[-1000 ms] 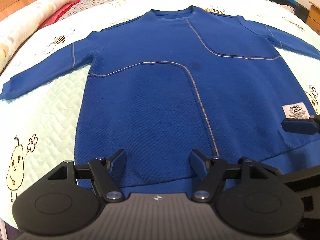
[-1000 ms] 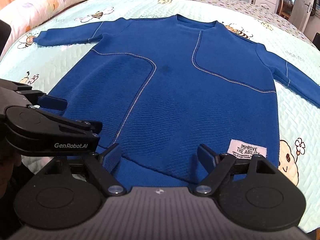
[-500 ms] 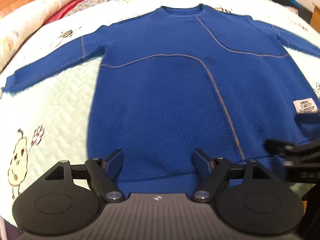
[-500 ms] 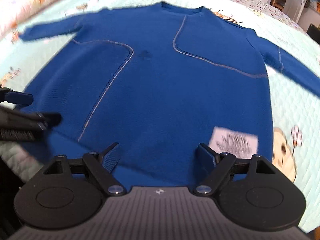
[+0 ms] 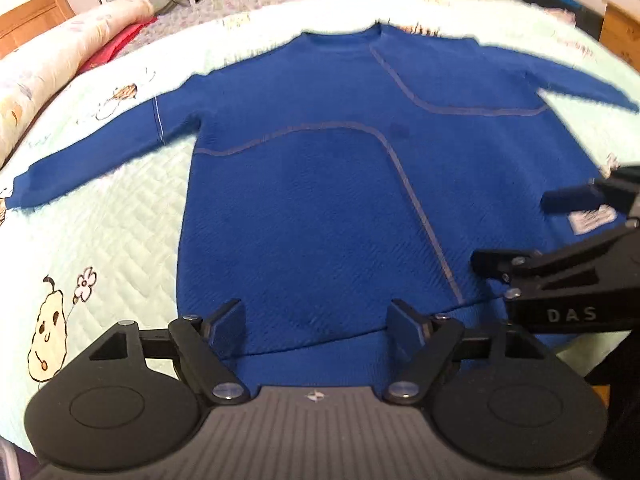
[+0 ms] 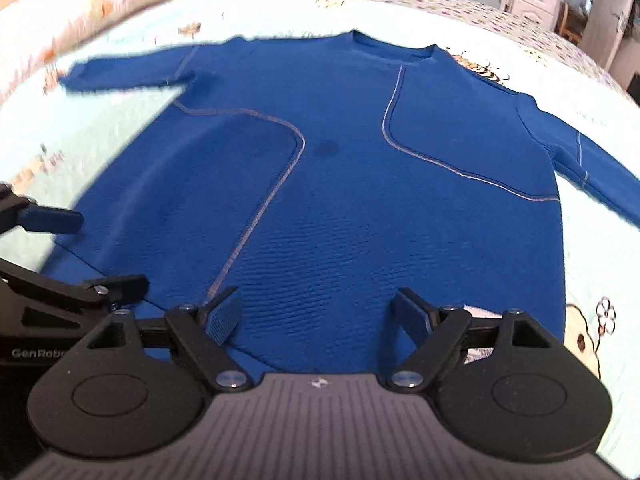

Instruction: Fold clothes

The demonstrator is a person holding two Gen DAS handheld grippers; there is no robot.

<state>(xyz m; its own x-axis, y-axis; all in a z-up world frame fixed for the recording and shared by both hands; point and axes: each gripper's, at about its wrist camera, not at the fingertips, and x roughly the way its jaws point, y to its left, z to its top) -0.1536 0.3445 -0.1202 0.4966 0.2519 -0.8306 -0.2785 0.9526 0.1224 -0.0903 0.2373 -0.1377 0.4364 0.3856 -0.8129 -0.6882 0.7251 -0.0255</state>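
Blue sweatshirt (image 5: 320,200), long-sleeved, one item: laid flat, front up, on a pale quilted bedspread (image 5: 112,224) printed with cartoon pears and bees; both sleeves spread outward, neckline at the far side, grey contrast seams curving across the chest, white label (image 5: 592,222) near the hem. Left gripper (image 5: 316,322): jaws wide apart over the hem (they have just been opening, nothing clamped). Right gripper (image 6: 318,316): jaws likewise spread, empty, above the hem beside the label corner.
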